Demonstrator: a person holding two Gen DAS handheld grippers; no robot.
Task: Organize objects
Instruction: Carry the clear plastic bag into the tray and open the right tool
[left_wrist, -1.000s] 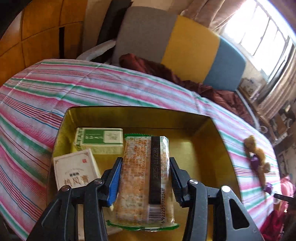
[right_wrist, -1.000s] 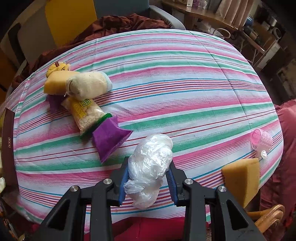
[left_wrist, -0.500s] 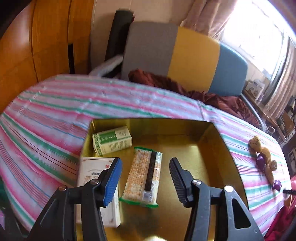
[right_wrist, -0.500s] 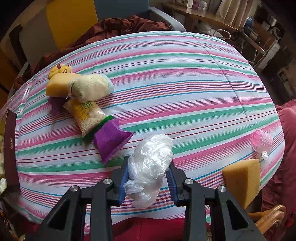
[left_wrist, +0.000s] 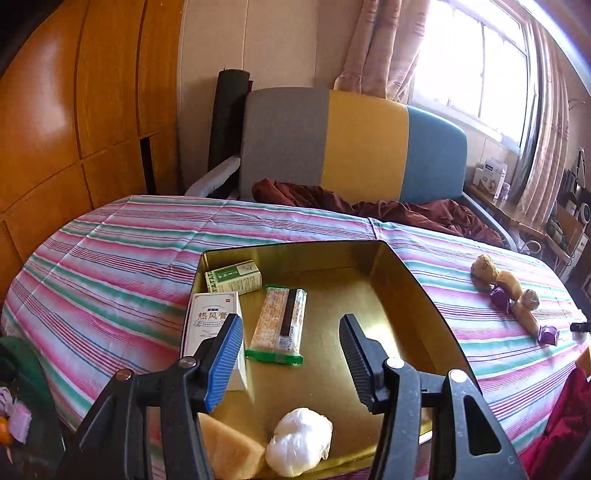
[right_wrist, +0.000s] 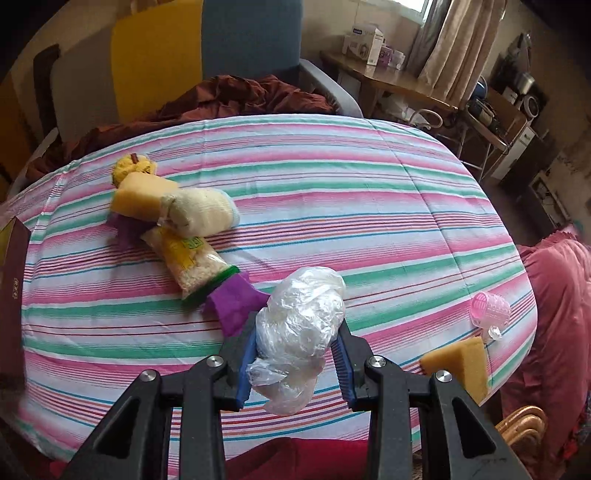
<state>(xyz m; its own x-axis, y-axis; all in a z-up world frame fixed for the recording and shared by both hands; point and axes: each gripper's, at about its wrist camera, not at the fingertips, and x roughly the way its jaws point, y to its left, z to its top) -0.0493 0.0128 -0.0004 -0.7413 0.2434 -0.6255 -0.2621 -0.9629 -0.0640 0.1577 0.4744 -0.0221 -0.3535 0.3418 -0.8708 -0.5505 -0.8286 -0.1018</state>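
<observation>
Striped cloth in pink, green and white covers the desk (right_wrist: 369, 206), and a gold tray (left_wrist: 406, 291) sits at its left end. The crumpled clear plastic bag (right_wrist: 301, 325) is clamped in the right gripper (right_wrist: 295, 363), jaws clenched on its sides, its long axis running along the fingers and its loose tail hanging below them. It looks light, glossy and squashy. The tray's dark outer wall shows at the far left edge of the right wrist view, so I judge the carry goes leftward, and the right hand is the one to make it.

The left gripper (left_wrist: 291, 358) hovers over the tray with its jaws released and nothing between them. Below lie a cracker packet (left_wrist: 279, 321), lengthwise away from the jaws, a white box (left_wrist: 214, 321), a green box (left_wrist: 234, 280), a white bundle (left_wrist: 299, 446) and a sponge (left_wrist: 229, 454). On the cloth remain a pile of toys and packets (right_wrist: 177, 221), a pink curler (right_wrist: 491, 308) and another sponge wedge (right_wrist: 458, 363).
</observation>
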